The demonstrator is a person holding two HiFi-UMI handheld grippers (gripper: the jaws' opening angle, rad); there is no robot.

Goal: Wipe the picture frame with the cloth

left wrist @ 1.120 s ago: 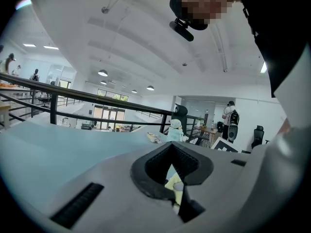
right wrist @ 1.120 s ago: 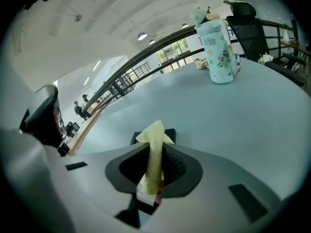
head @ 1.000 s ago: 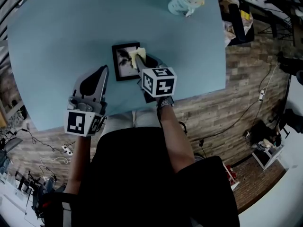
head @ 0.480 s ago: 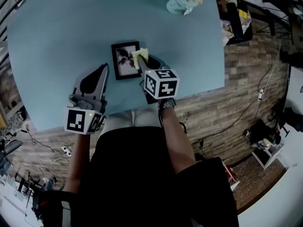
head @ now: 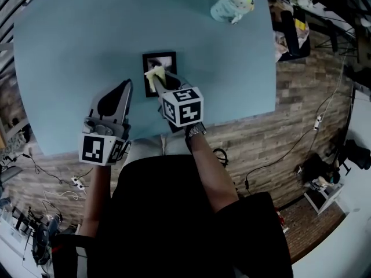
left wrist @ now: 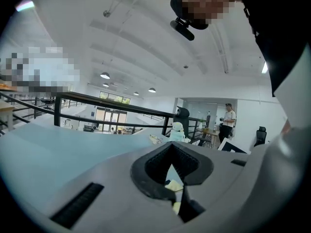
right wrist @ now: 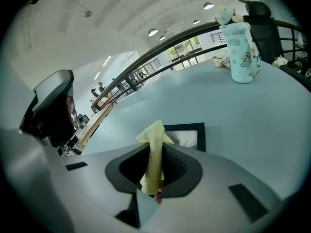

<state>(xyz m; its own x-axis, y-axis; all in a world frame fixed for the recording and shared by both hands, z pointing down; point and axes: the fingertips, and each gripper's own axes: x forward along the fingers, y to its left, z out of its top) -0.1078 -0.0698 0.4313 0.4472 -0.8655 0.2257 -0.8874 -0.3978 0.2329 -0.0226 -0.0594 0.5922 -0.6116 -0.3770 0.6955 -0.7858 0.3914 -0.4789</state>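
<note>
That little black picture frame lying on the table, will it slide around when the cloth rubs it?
Probably yes: the picture frame lies flat on the smooth table, and nothing pins it down, since the left gripper is apart from it. It looks small and thin, so it is likely light. Lying flat, it can hardly tip.

Near half of black rectangular picture frame point(head: 166, 61) hidden behind bunched yellow cloth point(head: 153, 73) and right gripper point(head: 155, 81); its print too small.
</note>
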